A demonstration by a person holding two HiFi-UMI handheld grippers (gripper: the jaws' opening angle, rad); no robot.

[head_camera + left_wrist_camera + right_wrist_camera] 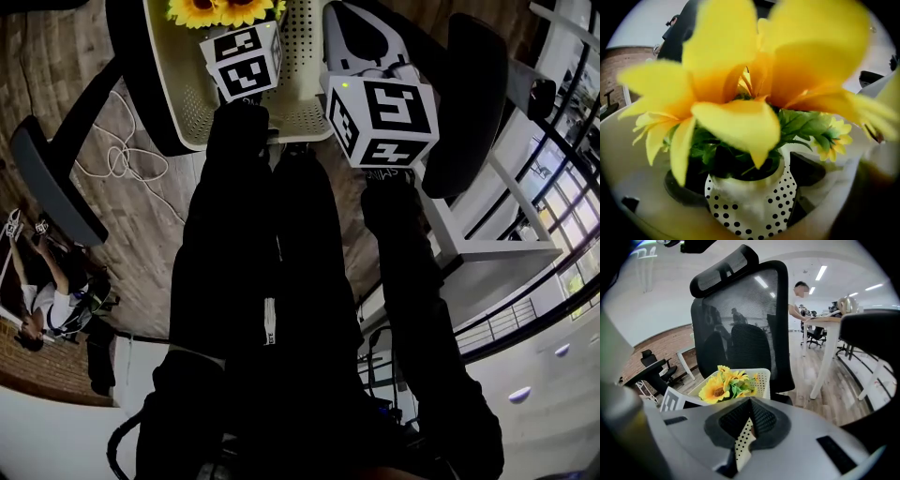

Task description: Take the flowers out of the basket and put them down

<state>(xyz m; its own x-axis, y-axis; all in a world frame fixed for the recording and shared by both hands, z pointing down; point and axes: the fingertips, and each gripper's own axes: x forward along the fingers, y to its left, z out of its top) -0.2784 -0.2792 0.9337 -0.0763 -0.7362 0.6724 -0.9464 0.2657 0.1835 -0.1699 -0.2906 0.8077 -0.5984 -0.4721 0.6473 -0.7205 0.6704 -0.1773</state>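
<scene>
Yellow flowers (220,11) at the very top of the head view, sitting in the cream basket (305,56) with little holes. Basket on the black chair (740,315), just in front of its mesh back and between the two chair arms. Flowers not taken out yet.

Left hand-held gripper (746,180) right at the flowers, near the top middle of the head view, with its marker cube just under the blooms. Jaws wide apart. Between them, low in the middle of the left gripper view, a white pot (754,211) with black dots, upright, full of green leaves and big yellow petals. Dark pads on either side of the pot, not squeezing it.

Right hand-held gripper (750,416) just to the right of the basket in the head view. Jaws together, pinched on a thin cream dotted strip (743,441). No way to tell more about that strip.

Wooden floor (150,216) below, with a white cable (117,155) looped at the upper left. Black sleeves (234,234) down the middle of the head view.
</scene>
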